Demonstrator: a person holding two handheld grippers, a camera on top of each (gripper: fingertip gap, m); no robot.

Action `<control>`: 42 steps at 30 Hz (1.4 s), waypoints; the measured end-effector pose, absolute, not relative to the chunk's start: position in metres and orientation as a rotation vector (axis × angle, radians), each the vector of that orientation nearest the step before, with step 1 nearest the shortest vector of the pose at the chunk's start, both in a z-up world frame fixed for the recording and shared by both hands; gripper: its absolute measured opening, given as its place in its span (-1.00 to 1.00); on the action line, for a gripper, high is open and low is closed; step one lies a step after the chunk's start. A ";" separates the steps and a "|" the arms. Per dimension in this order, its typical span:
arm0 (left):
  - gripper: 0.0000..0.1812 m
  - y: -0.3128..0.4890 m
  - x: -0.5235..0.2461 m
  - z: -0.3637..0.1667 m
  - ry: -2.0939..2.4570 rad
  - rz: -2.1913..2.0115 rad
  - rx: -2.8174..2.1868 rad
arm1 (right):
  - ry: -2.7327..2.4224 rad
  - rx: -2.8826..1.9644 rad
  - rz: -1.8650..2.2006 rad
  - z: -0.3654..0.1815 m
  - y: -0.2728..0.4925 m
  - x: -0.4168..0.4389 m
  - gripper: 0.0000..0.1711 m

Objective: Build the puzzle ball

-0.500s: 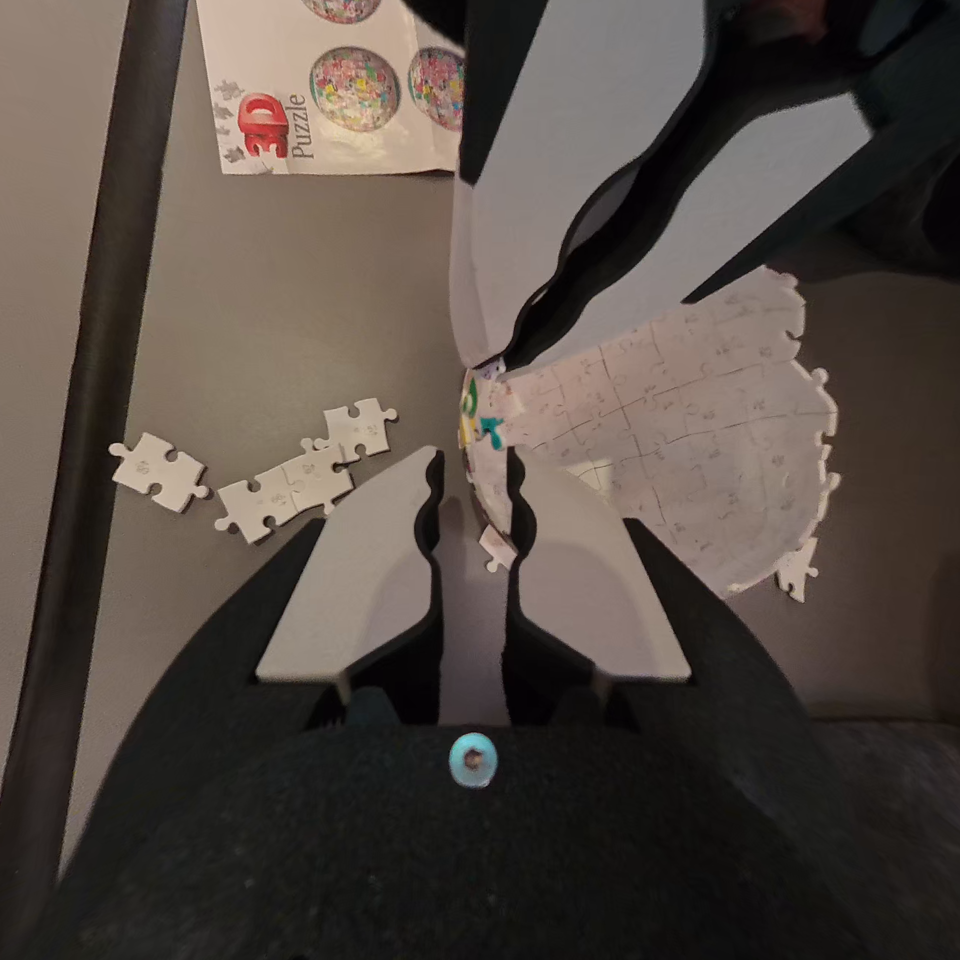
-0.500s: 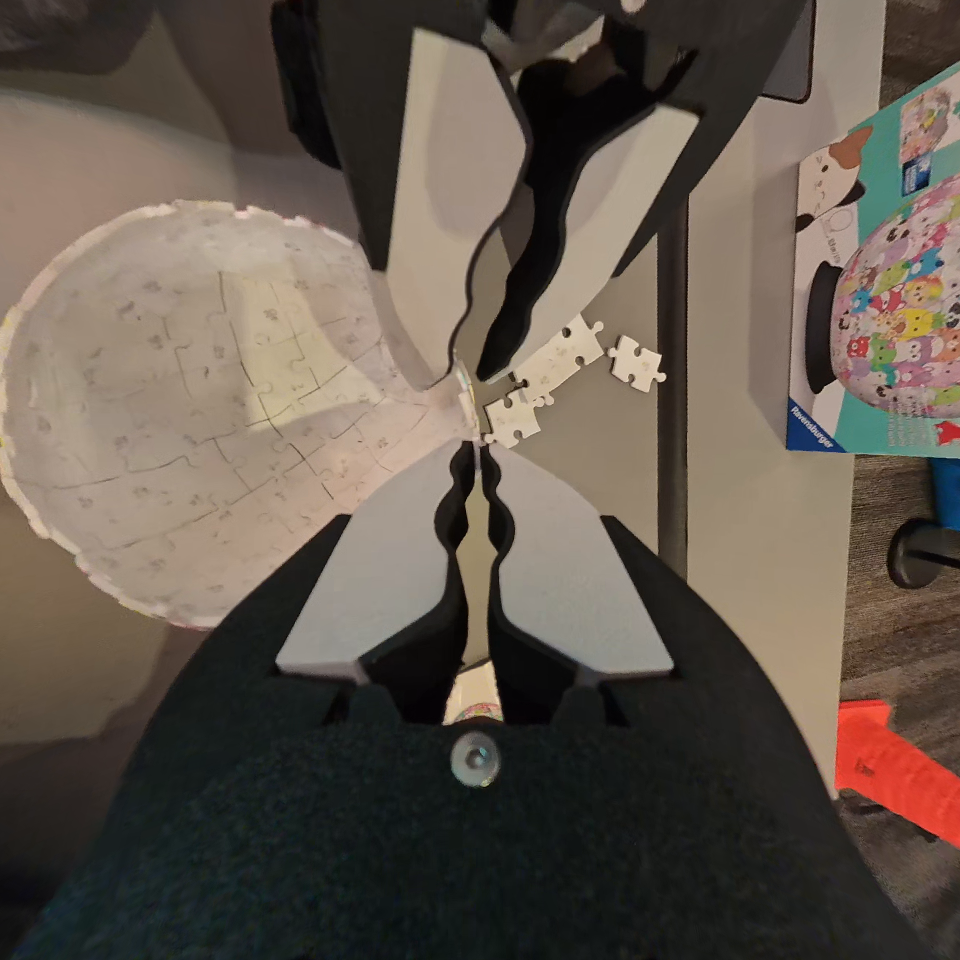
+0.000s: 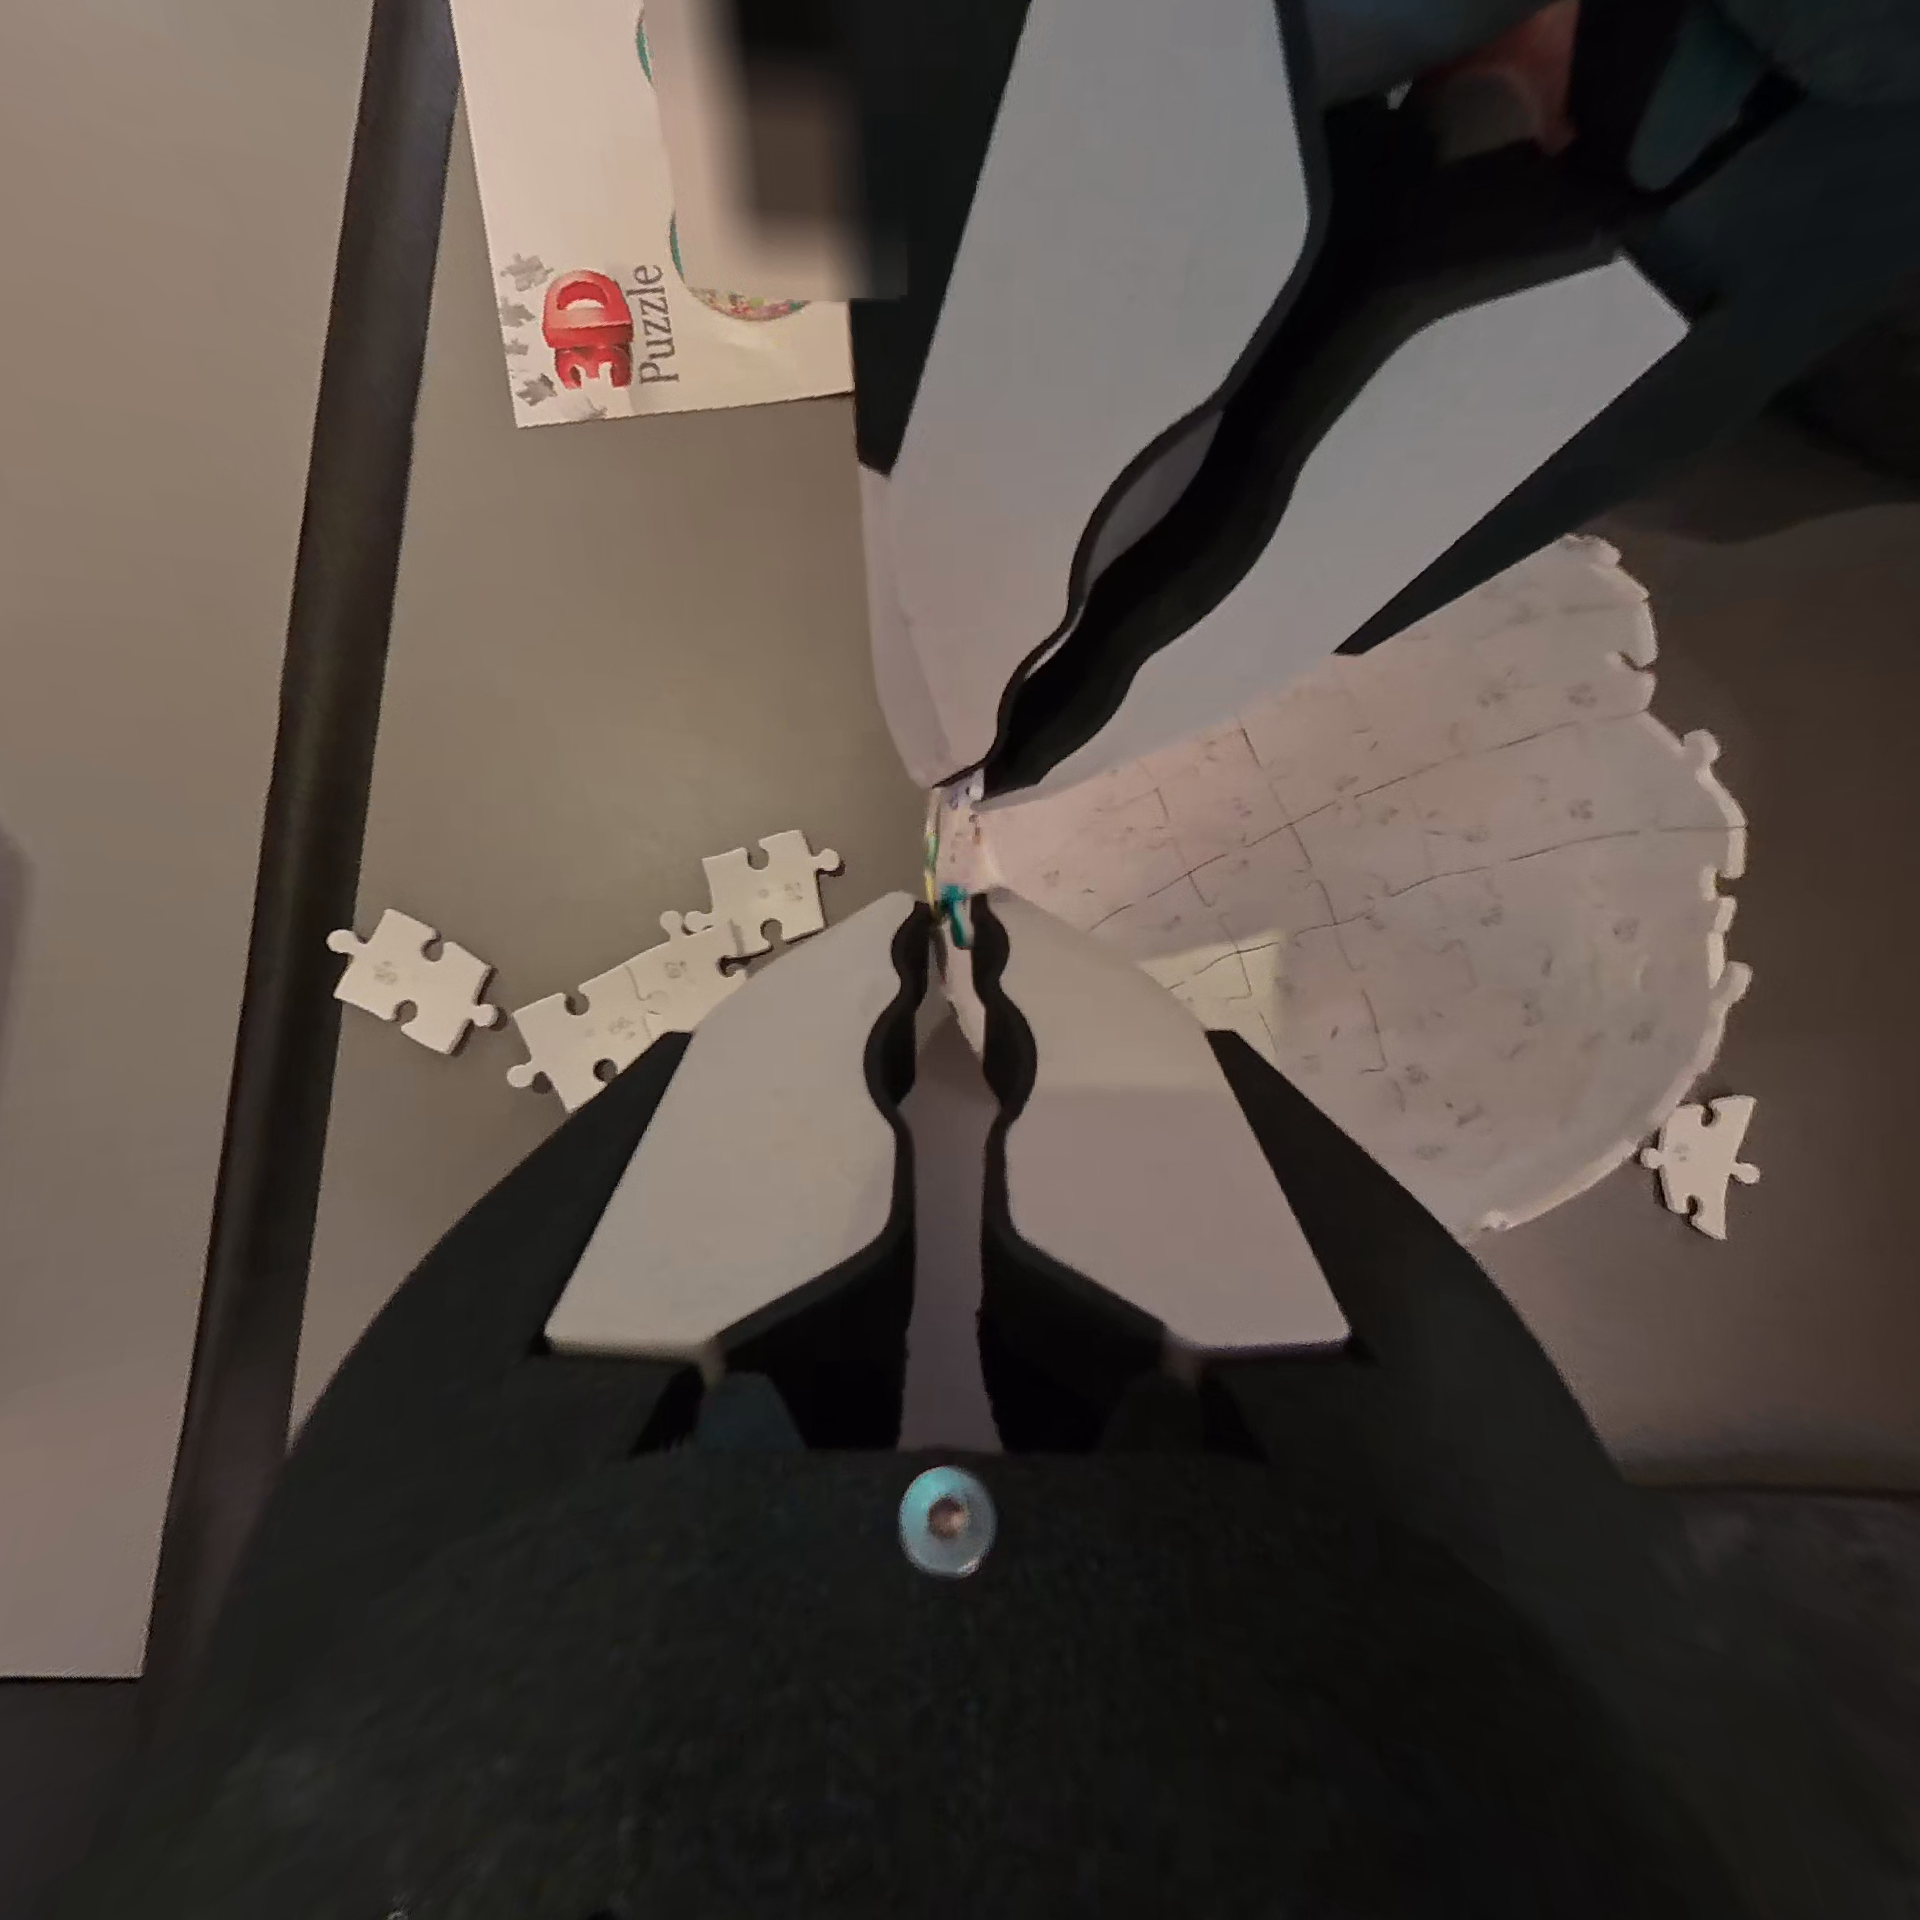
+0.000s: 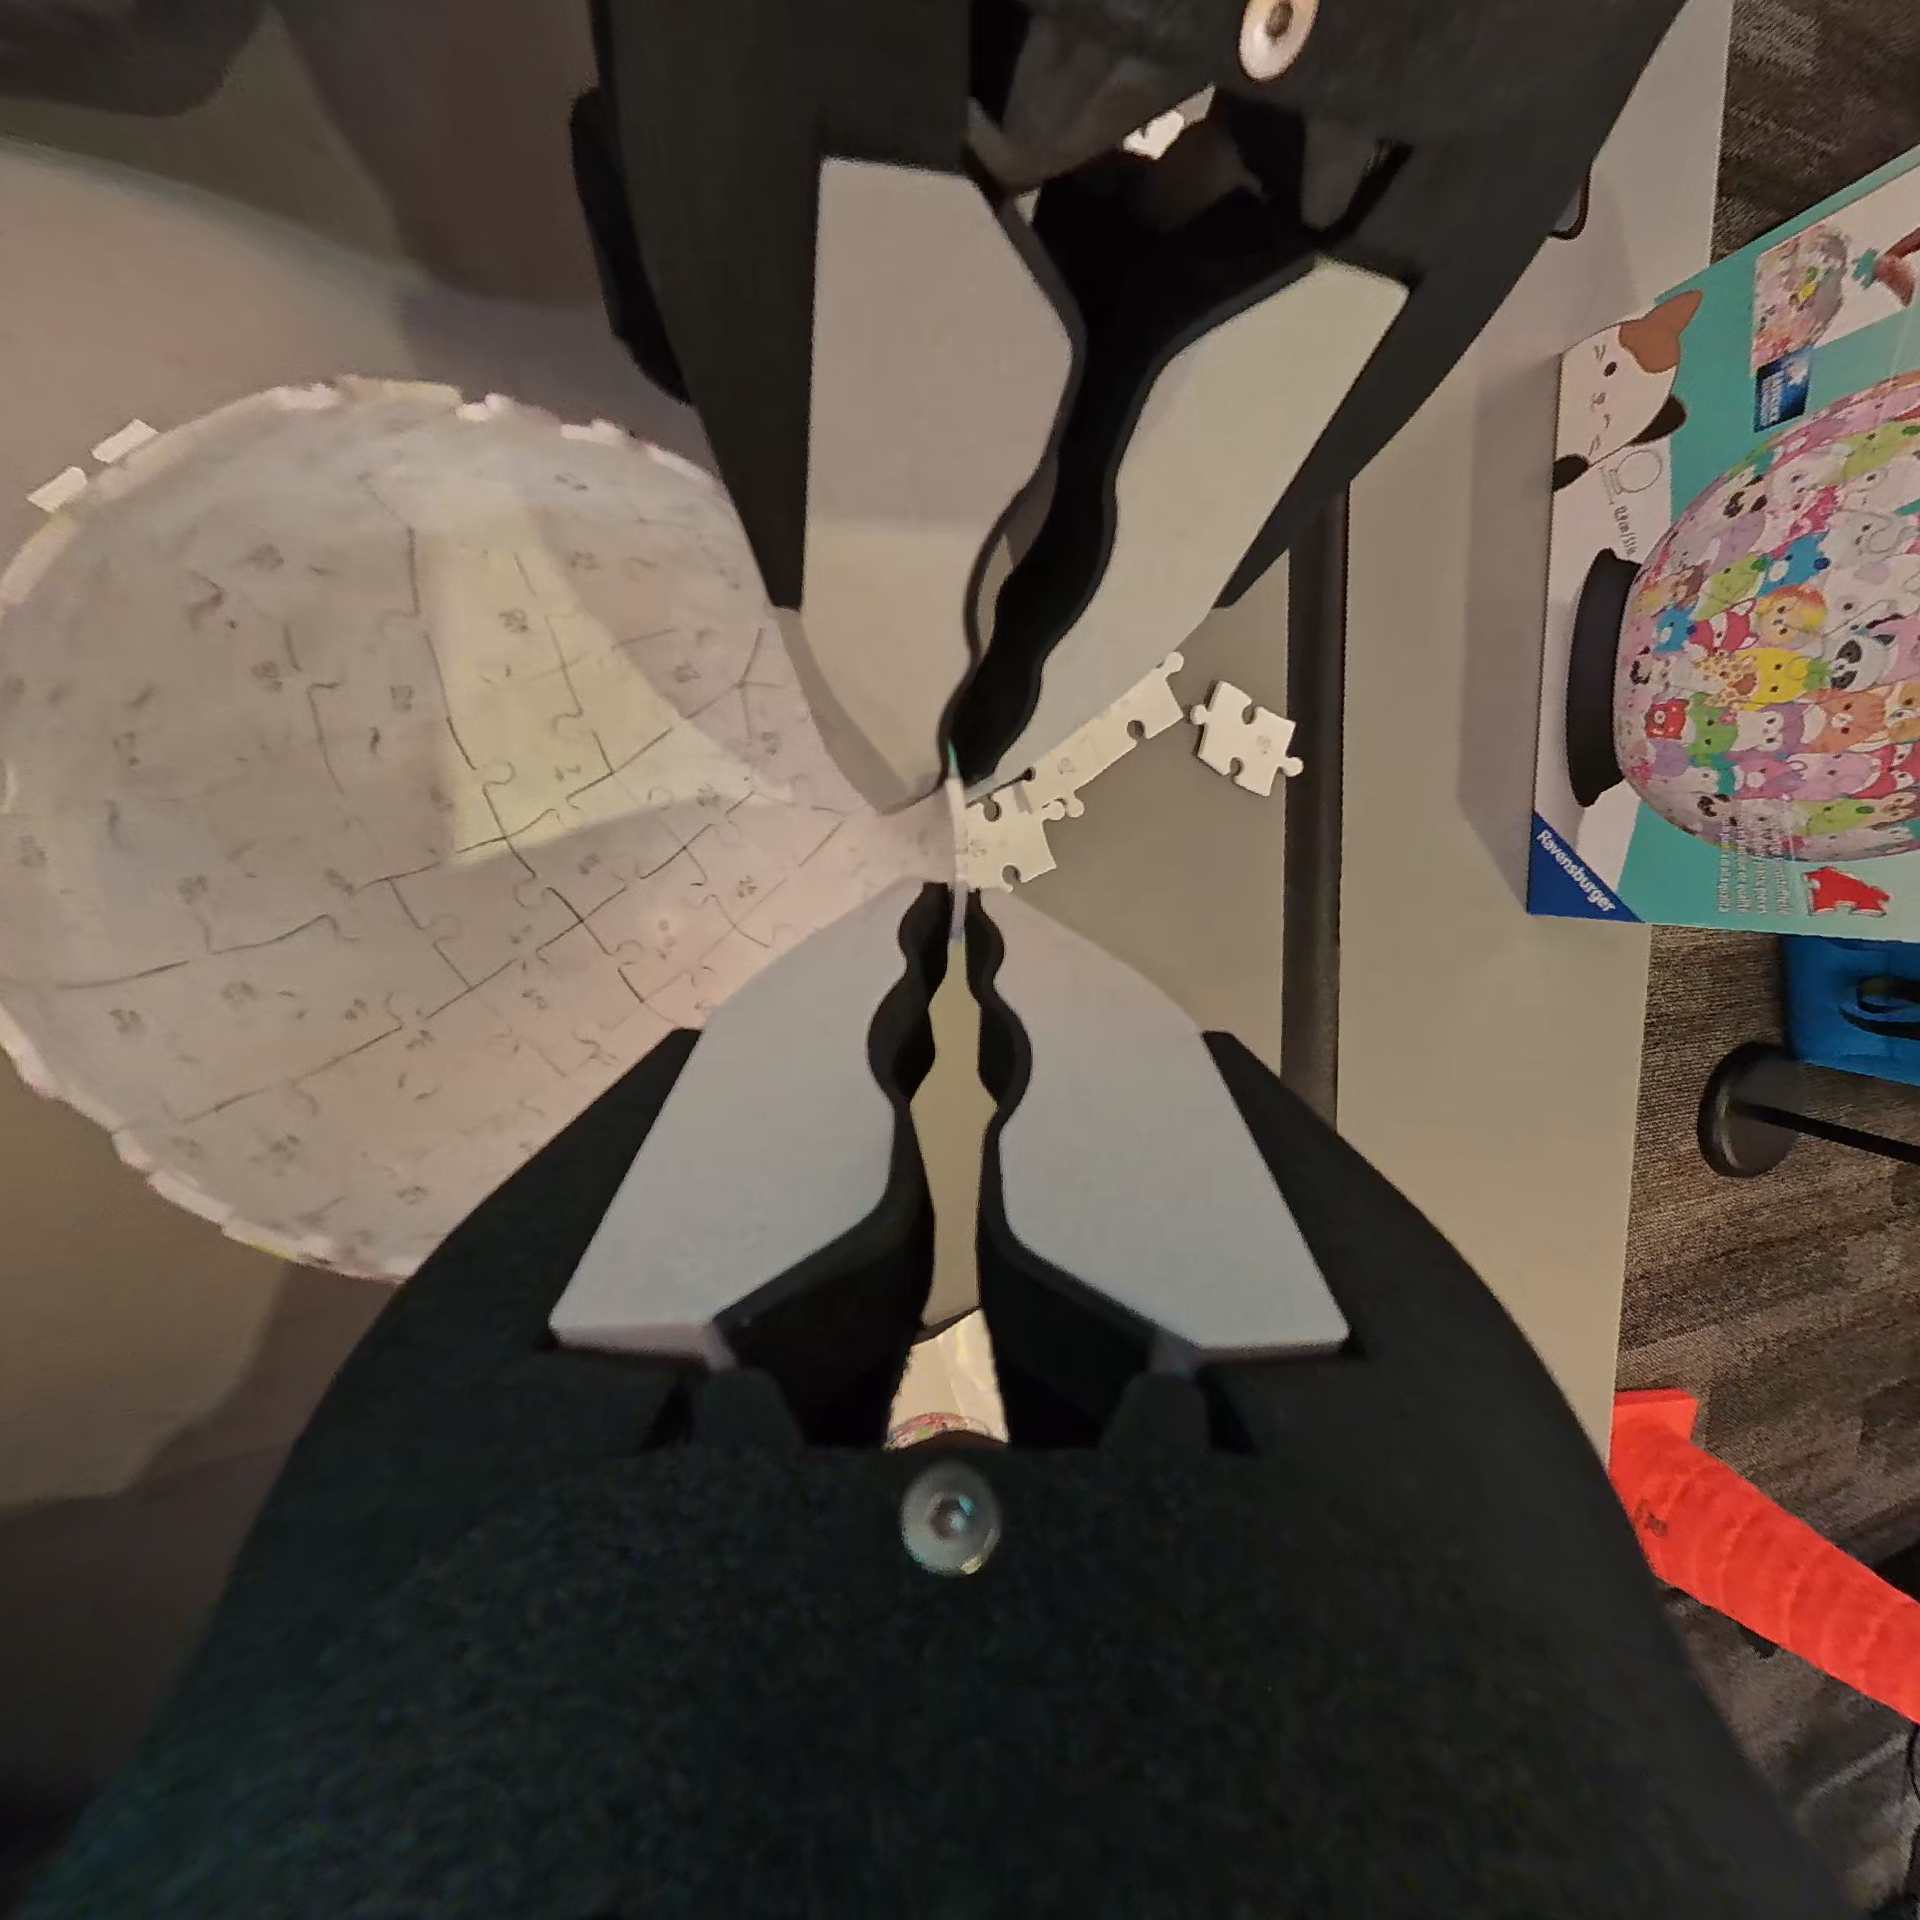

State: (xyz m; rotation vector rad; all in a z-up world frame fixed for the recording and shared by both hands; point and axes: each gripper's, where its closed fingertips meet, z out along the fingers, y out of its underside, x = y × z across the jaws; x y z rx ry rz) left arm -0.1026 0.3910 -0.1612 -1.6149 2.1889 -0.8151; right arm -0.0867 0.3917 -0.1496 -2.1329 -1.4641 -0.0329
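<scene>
Now both grippers meet at one spot on the rim of the half-built ball point(image 3: 1455, 935), a white bowl of joined pieces held open side toward the cameras above the grey surface point(image 3: 644, 623). The left gripper point(image 3: 951, 920) has its jaws pinched on the rim; the right gripper point(image 4: 951, 914) likewise grips it close beside. Seemingly a rim piece is being seated. Next, one gripper must let go and fetch a loose piece point(image 3: 410, 977) from the surface, keeping the shell steady.
</scene>
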 end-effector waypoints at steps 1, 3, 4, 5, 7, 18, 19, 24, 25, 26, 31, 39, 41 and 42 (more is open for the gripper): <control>-0.95 0.392 -0.102 -0.161 2.188 -0.810 -1.611 | -1.465 -2.130 -0.033 -0.149 0.392 -0.087 -0.96; -0.98 0.392 -0.102 -0.162 2.186 -0.805 -1.609 | -1.466 -2.123 -0.038 -0.149 0.392 -0.087 -0.94; -0.98 0.392 -0.101 -0.162 2.185 -0.805 -1.610 | -1.472 -2.118 -0.042 -0.150 0.393 -0.086 -0.94; -0.98 0.392 -0.101 -0.162 2.184 -0.804 -1.611 | -1.478 -2.110 -0.043 -0.150 0.392 -0.086 -0.94; -0.98 0.392 -0.101 -0.163 2.185 -0.800 -1.606 | -1.488 -2.099 -0.038 -0.150 0.392 -0.086 -0.94; -0.82 0.388 -0.101 -0.163 2.169 -0.951 -1.677 | -1.561 -2.007 -0.089 -0.151 0.395 -0.085 -0.98; -0.81 0.387 -0.101 -0.163 2.171 -0.953 -1.673 | -1.557 -2.010 -0.082 -0.151 0.395 -0.085 -0.97; -0.81 0.388 -0.099 -0.164 2.163 -0.957 -1.680 | -1.535 -2.034 -0.071 -0.152 0.396 -0.084 -0.97; -0.82 0.389 -0.099 -0.164 2.159 -0.958 -1.683 | -1.531 -2.033 -0.069 -0.152 0.396 -0.084 -0.97; -0.83 0.389 -0.098 -0.164 2.152 -0.956 -1.685 | -1.528 -2.031 -0.071 -0.151 0.397 -0.084 -0.97; -0.95 0.393 -0.098 -0.163 2.139 -0.919 -1.680 | -1.504 -2.040 -0.014 -0.145 0.396 -0.082 -0.94; -0.97 0.395 -0.098 -0.165 2.140 -0.851 -1.682 | -1.506 -2.105 0.114 -0.139 0.395 -0.079 -0.77; -0.97 0.395 -0.098 -0.165 2.139 -0.856 -1.684 | -1.532 -2.122 0.121 -0.146 0.398 -0.080 -0.78; -0.97 0.395 -0.097 -0.165 2.137 -0.862 -1.687 | -1.545 -2.116 0.119 -0.149 0.399 -0.081 -0.82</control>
